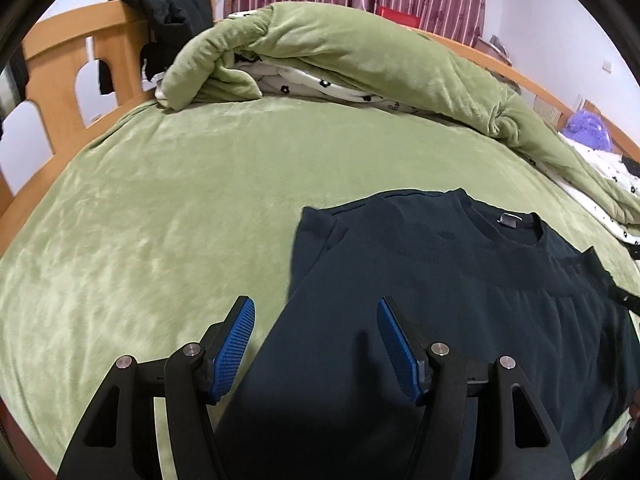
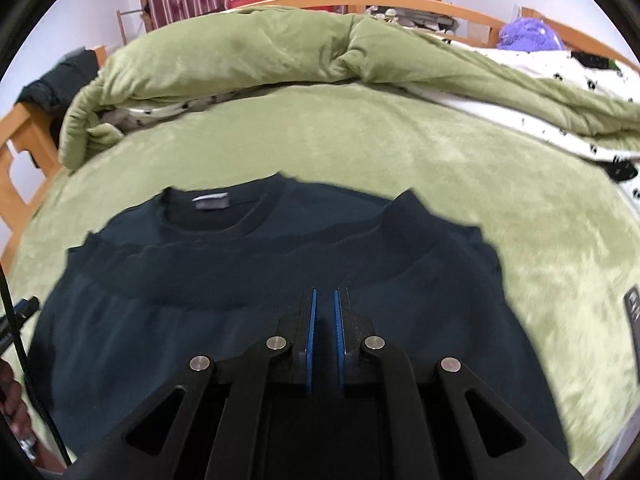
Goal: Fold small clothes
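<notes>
A dark navy sweater lies flat on the green bedspread, collar and label away from me. Its lower part is folded up over the chest. My left gripper is open above the sweater's left edge, holding nothing. In the right wrist view the same sweater fills the foreground. My right gripper hovers over its middle with the blue pads nearly together and a thin empty gap between them.
A rolled green duvet with white flowered lining lies across the far side of the bed. A wooden bed frame with a black garment hung on it stands at left. A dark remote-like object lies on the bedspread at right.
</notes>
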`<action>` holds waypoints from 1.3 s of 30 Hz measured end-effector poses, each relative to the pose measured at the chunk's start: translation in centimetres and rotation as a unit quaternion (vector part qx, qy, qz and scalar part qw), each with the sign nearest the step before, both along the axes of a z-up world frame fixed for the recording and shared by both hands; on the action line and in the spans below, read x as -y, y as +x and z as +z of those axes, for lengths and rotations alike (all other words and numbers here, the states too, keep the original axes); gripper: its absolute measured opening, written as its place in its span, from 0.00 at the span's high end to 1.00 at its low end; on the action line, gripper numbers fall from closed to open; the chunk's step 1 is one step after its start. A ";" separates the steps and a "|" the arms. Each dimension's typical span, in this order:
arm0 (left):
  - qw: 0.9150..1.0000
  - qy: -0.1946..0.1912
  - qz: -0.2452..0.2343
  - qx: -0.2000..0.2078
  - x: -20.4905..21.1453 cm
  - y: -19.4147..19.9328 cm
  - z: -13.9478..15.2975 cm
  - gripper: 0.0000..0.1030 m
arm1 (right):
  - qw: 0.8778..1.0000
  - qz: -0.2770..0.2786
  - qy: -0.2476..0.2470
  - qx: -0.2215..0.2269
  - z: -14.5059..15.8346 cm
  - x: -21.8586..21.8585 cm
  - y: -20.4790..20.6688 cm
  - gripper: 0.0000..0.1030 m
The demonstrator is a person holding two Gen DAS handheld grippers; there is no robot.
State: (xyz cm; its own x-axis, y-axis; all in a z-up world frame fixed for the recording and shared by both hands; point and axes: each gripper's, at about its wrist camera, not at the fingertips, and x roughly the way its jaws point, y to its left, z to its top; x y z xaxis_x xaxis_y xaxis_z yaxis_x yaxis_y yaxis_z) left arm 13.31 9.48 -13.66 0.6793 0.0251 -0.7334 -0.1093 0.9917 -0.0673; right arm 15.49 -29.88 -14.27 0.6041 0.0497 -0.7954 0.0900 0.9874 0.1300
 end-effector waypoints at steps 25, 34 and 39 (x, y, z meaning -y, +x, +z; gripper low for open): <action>0.995 -0.073 0.024 0.057 -7.3 -5.7 0.0 0.39 | 0.998 0.043 -0.030 0.043 2.2 -11.0 -4.2 0.39; 0.994 -0.083 0.058 0.041 -8.9 -5.5 -1.2 0.32 | 0.997 0.050 -0.042 0.037 1.7 -11.2 -3.9 0.37; 0.993 -0.095 0.063 0.024 -9.5 -5.6 -1.7 0.34 | 0.995 0.063 -0.034 0.068 1.4 -10.9 -4.2 0.37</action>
State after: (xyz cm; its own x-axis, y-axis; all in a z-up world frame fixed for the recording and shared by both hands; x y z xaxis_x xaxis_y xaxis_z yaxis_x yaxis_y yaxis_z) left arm 7.68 19.00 -15.33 0.7140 -0.0226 -0.6998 -0.2246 0.9393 -0.2595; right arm 11.25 -18.97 -12.84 0.6984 0.0815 -0.7111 -0.0493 0.9966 0.0657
